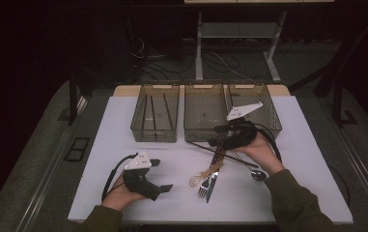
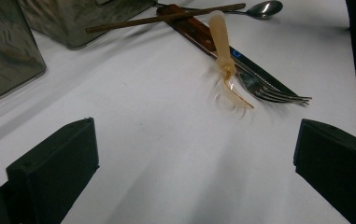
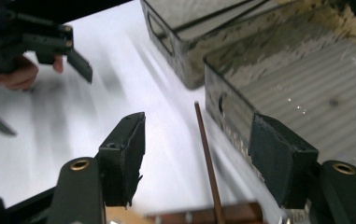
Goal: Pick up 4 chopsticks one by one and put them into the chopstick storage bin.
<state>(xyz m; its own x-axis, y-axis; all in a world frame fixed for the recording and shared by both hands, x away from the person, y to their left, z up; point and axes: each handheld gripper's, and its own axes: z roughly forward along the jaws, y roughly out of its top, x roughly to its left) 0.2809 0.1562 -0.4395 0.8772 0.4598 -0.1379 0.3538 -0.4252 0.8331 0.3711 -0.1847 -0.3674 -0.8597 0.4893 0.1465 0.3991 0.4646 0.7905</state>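
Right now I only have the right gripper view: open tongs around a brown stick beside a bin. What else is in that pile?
Observer: Left gripper view: an orange plastic spoon lies across a wooden-handled knife, with a fork beside the blade.
Operator: Where would the stick go?
Observer: Probably the left bin. In the high view it holds two similar sticks.
Operator: Anything near my wrist?
Observer: High view: a metal spoon lies on the table just right of the pile, close to the person's right wrist.
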